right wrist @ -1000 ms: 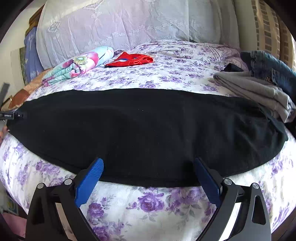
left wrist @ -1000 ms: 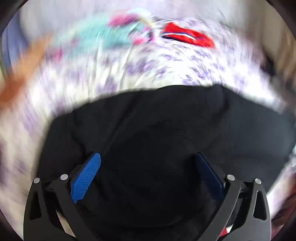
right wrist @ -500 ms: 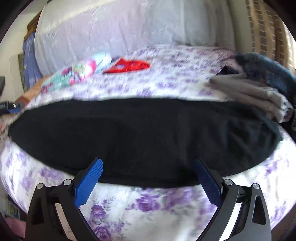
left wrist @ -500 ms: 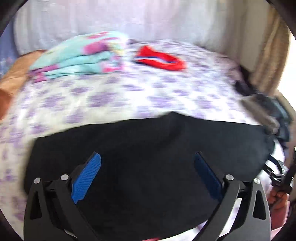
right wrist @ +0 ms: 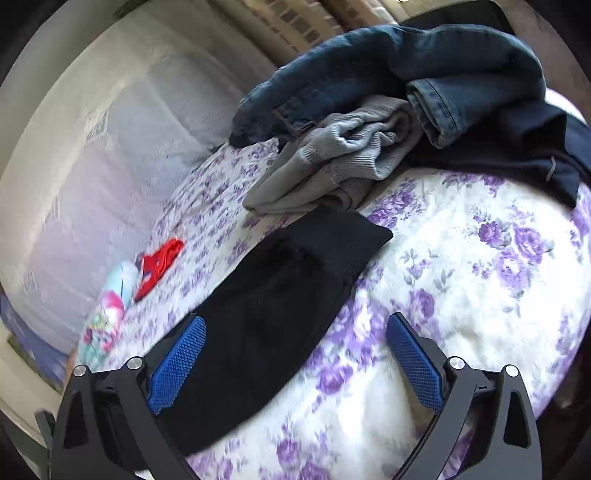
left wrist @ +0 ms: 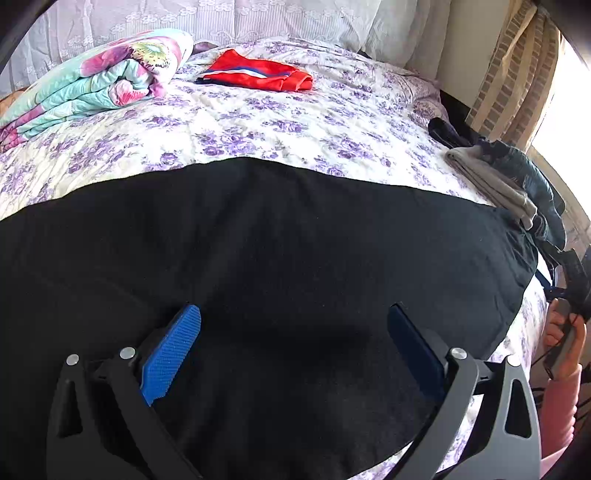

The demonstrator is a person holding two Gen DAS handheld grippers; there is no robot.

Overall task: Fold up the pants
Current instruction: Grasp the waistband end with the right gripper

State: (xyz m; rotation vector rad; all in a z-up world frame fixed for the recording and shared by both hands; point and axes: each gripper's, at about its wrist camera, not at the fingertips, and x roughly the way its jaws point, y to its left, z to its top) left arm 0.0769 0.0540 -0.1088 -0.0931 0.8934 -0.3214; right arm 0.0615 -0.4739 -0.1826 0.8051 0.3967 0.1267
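The black pants (left wrist: 280,251) lie flat as a long strip across the near part of the flowered bed (left wrist: 288,122). My left gripper (left wrist: 293,343) hovers open over their middle, blue pads wide apart, nothing between them. In the right wrist view, the ribbed end of the black pants (right wrist: 343,240) points toward the clothes pile. My right gripper (right wrist: 295,354) is open just above that end; its left pad (right wrist: 177,365) is over the black cloth, its right pad over bare sheet. At the far right edge of the left wrist view, a hand holds the right gripper (left wrist: 569,280).
A heap of jeans (right wrist: 388,70), a grey garment (right wrist: 343,162) and a dark garment (right wrist: 524,144) sits just beyond the pants' end. A folded floral blanket (left wrist: 92,81) and a red cloth (left wrist: 258,75) lie at the back near the pillows (left wrist: 221,18).
The left gripper steadied over the pants' middle. The right gripper swung from facing the pants' long edge round to their right end, near the clothes pile. Both stayed open.
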